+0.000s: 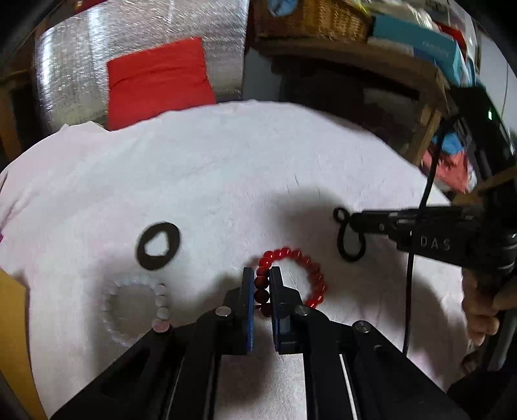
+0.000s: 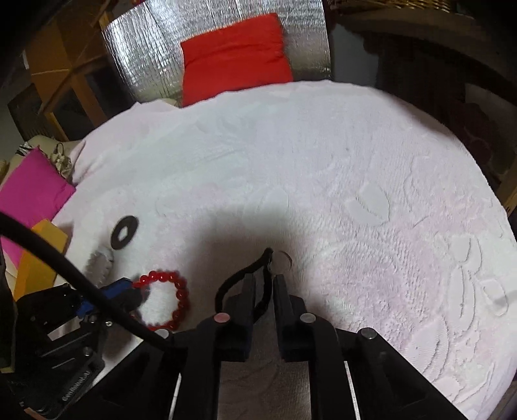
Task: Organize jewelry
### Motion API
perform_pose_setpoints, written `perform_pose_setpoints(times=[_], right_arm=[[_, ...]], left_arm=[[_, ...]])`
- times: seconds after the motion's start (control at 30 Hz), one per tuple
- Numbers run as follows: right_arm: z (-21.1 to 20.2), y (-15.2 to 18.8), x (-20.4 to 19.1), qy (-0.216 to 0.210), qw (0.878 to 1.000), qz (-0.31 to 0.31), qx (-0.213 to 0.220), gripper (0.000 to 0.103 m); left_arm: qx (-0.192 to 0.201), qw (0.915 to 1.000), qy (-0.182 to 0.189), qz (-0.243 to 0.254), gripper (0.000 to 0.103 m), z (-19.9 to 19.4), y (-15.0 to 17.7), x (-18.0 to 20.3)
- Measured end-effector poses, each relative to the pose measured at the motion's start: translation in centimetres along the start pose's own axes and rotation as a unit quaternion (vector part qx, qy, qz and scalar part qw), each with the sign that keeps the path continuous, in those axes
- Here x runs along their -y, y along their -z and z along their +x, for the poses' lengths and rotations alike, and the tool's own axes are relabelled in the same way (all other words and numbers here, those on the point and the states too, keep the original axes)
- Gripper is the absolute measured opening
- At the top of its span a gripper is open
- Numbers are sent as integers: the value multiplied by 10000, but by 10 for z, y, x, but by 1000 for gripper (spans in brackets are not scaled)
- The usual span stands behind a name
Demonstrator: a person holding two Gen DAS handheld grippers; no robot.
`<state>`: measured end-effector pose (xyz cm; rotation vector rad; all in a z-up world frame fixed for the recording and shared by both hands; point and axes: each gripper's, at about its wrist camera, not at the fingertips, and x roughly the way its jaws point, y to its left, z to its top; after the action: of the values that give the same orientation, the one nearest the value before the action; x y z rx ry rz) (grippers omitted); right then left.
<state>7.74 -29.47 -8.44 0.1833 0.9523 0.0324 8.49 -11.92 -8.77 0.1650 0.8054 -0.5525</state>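
Observation:
My left gripper [image 1: 261,274] is shut on a red bead bracelet [image 1: 310,268], whose loop lies to the right of the fingers on the white fluffy cloth [image 1: 226,168]; it also shows in the right wrist view [image 2: 168,290]. My right gripper [image 2: 263,279] is shut on a thin black elastic band [image 2: 255,268], which also shows in the left wrist view [image 1: 347,239], held just above the cloth. A pale white bead bracelet [image 1: 135,307] lies left of my left gripper. A thick black ring [image 1: 158,245] lies beyond it.
A red cushion [image 1: 158,80] leans on a silver foil panel [image 1: 80,64] behind the cloth. A yellow box [image 2: 38,258] and a pink sheet [image 2: 29,190] sit at the left edge. A wooden shelf with a wicker basket [image 1: 316,19] stands at the right.

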Motion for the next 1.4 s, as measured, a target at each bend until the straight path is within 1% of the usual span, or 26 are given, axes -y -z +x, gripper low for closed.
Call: perform_pose_setpoints(times=[0.13,0.2,0.27,0.47,0.57,0.63,0.7,0.8,0.87,0.93,1.07,1.13,1.17,1.2,1.23,1.27,1.3,1.33,1.37,1.4], right_arm=[[-12,-4,-7,-206,9995,10,260,12],[-16,-5,-12,-246,9991,-3,335,12],[-19,-6,-15,-339,9987,24,384,12],[-29,-8,-24,-693,9959,44,576,12],[-36,-9,-30,-869,9938,45,686,12],[-41,-9,-33,-1015,9921,84,736,12],[-47,-10,-37,-1022,9916,40,795,12],[-56,-10,-37,-1090,9902,45,874,12],[-63,-10,-34,-1220,9882,118,917,12],[-67,-9,-30,-1558,9831,230,937,12],[-71,-10,-15,-2510,9611,711,904,12],[-72,-11,-12,-2838,9506,889,892,12],[-72,-11,-11,-2899,9483,929,897,12],[-72,-11,-11,-2888,9484,947,901,12],[-72,-12,-10,-2719,9530,966,926,12],[-71,-12,-10,-2388,9617,962,942,12],[-68,-13,-9,-1996,9711,934,916,13],[-62,-13,-9,-1390,9830,866,825,13],[-55,-13,-10,-934,9900,785,704,16],[-45,-11,-12,-415,9956,654,526,16]], left_arm=[[247,9995,-52,-207,9,-22,-1,-12],[327,9989,-33,-333,9,-32,1,-20],[438,9982,-108,-385,9,-43,1,-27],[708,9947,-236,-704,9,-71,4,-45],[929,9917,-209,-859,9,-92,7,-49],[1102,9895,-223,-910,9,-106,8,-50],[1246,9875,-254,-927,9,-118,10,-50],[1342,9864,-236,-921,9,-126,12,-53],[1340,9865,-248,-905,9,-128,14,-54],[1298,9871,-255,-905,9,-127,16,-54],[1258,9871,-319,-942,9,-126,19,-56],[1288,9864,-317,-972,9,-128,19,-58],[1286,9863,-352,-971,9,-128,19,-59],[1264,9865,-400,-960,9,-127,20,-59],[1233,9869,-414,-956,9,-125,21,-60],[1181,9874,-417,-968,9,-122,22,-61],[1106,9880,-421,-994,9,-118,22,-61],[1066,9884,-423,-1000,9,-116,23,-61],[1040,9887,-421,-991,9,-114,22,-61],[1030,9890,-419,-973,9,-112,22,-59]])
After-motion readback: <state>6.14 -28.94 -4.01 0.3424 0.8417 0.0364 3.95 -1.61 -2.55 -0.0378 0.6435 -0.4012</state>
